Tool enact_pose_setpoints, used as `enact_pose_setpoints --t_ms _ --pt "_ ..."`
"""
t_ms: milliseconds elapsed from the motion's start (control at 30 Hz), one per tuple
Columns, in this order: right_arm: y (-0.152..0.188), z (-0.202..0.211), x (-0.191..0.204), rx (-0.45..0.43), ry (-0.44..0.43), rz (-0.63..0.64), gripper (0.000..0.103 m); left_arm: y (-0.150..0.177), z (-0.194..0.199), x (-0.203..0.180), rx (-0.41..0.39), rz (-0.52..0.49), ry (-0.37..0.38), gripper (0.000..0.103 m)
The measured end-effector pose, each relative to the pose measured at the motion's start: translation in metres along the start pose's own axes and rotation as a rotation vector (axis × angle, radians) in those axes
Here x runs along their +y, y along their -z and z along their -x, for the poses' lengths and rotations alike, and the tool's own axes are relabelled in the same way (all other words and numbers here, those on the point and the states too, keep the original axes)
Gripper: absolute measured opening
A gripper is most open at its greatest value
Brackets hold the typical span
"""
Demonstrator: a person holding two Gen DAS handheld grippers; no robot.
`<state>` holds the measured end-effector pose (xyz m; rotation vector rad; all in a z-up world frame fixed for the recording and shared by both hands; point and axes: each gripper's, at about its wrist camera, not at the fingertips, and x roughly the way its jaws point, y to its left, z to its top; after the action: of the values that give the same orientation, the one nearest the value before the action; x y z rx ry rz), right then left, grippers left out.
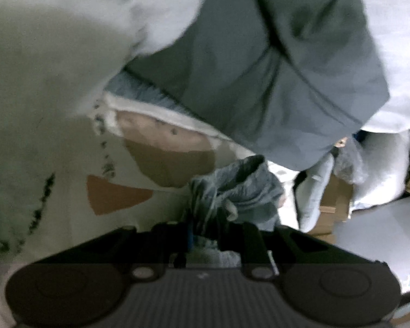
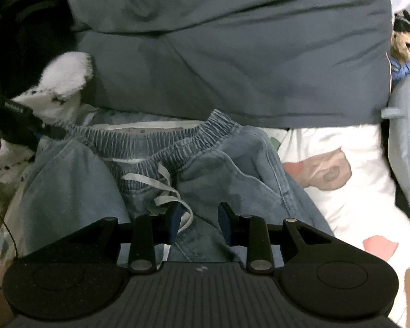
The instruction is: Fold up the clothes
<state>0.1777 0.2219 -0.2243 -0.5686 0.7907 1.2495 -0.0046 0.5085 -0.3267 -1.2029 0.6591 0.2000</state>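
Denim, soft blue elasticated-waist trousers point(image 2: 161, 164), bunches limply in the left gripper point(image 1: 216, 218) low centre, right gripper point(image 2: 199, 218) spread empty over the drawstring, waistband likely the firmest hold.

The right gripper point(image 2: 199, 220) hovers over light denim shorts point(image 2: 205, 169), jaws apart above the white drawstring point(image 2: 164, 188) (nothing pinched). A grey-blue garment point(image 2: 232, 54) covers the top; a teddy bear point(image 2: 406, 42) sits far right.
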Motion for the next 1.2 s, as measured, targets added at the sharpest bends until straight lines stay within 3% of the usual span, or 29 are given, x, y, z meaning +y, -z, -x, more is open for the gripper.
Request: enact_pose_setpoints --t_ms 267,367,567,767,1200 --pt "0.007 -0.017 -0.005 0.007 0.012 -0.042 0.037 0.009 -0.008 0.016 0.031 -0.011 -0.07 0.047" --pt "0.005 -0.021 -0.005 0.001 0.009 -0.044 0.037 0.016 -0.007 0.02 0.047 -0.02 -0.083 0.051" --pt "0.006 -0.025 -0.003 -0.009 -0.007 -0.04 0.037 0.037 0.0 0.027 0.072 -0.02 -0.136 0.052" --pt "0.0 -0.033 0.006 -0.012 -0.025 -0.02 0.037 0.06 0.01 0.023 0.053 -0.083 -0.207 0.052" --pt "-0.015 -0.03 0.02 -0.042 -0.039 0.001 0.037 0.067 -0.019 0.019 0.027 -0.163 -0.29 0.045"
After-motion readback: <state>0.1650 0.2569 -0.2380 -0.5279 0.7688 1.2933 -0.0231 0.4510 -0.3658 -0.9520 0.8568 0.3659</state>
